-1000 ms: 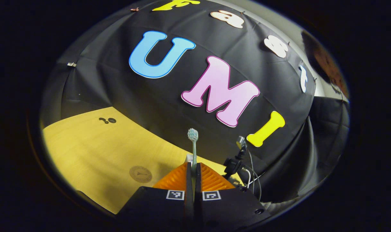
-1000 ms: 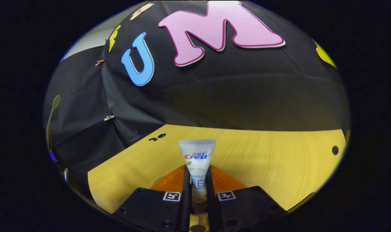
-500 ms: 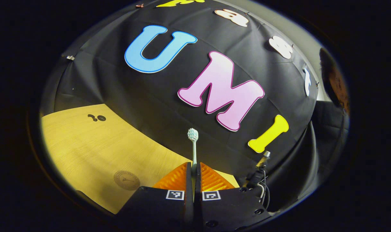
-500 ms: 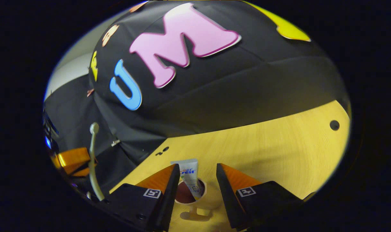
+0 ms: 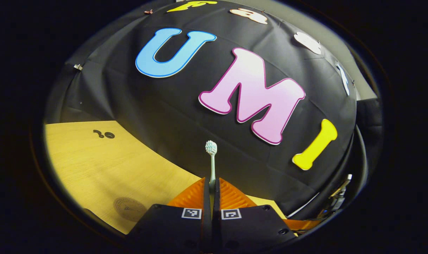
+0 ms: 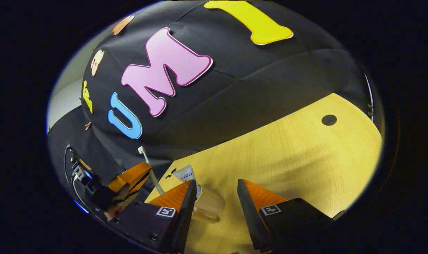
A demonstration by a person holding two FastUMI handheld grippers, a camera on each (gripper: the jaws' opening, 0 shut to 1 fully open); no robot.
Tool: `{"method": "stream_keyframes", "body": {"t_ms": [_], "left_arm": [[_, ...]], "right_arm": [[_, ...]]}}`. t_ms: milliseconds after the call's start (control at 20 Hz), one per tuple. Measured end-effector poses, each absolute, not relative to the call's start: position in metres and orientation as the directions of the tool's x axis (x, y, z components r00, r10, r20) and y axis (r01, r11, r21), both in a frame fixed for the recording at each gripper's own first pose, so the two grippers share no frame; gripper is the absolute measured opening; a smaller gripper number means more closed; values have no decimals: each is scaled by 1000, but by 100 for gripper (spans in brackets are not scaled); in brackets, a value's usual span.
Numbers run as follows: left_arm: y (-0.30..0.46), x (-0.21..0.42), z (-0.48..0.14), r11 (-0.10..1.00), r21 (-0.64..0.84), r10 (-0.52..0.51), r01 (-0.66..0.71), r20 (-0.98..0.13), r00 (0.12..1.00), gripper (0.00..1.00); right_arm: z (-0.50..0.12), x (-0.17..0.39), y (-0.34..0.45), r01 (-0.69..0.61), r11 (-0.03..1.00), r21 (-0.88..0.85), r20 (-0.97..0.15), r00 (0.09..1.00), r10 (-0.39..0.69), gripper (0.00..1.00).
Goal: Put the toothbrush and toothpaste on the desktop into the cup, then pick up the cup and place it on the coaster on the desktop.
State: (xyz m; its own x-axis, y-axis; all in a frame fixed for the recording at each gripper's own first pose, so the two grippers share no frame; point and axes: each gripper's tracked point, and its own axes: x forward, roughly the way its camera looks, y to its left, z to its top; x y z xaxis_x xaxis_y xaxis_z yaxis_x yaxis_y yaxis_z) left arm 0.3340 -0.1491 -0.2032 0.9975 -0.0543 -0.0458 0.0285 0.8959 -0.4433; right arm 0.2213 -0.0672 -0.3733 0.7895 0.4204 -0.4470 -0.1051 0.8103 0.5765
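Over on the left side, the left gripper (image 5: 211,187) is clamped tight on the toothbrush (image 5: 211,160), bristles up, same grip as a second ago, and the coaster (image 5: 130,209) has slid lower in its view. Moving right, the big change: the right gripper (image 6: 214,197) has let go of the toothpaste (image 6: 186,174) and now sits wide, holding nothing. The tube leans inside the cup (image 6: 207,205) on the desktop (image 6: 291,158). So toothpaste looks done imo, toothbrush is next, and it's hovering just beside the cup.
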Motion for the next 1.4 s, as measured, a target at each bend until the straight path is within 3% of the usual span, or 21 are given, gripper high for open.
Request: {"method": "stream_keyframes", "body": {"t_ms": [250,300,350,900,1150,1350,1400], "left_arm": [[-147,354,-228,912,-408,9,-28,-47,999,6],[-145,357,-232,920,-390,21,-38,-48,999,1],[-145,361,-239,927,-372,30,-48,-54,998,6],[-161,349,-294,989,-126,61,-73,-96,993,8],[-167,335,-303,996,-82,26,-38,-142,990,20],[-156,300,-295,992,-123,-1,-22,-180,984,51],[-150,286,-292,992,-122,2,-25,-188,982,54]], "right_arm": [[-389,183,-66,-104,821,561,-500,748,436,71],[-392,178,-65,-105,824,557,-507,742,438,72],[-395,175,-65,-104,826,554,-514,737,438,72],[-412,164,-66,-100,848,521,-573,696,434,72],[-403,163,-52,-154,860,487,-585,673,452,72],[-393,167,-37,-196,866,461,-601,649,467,72],[-392,166,-32,-209,868,450,-612,636,470,71]]}}
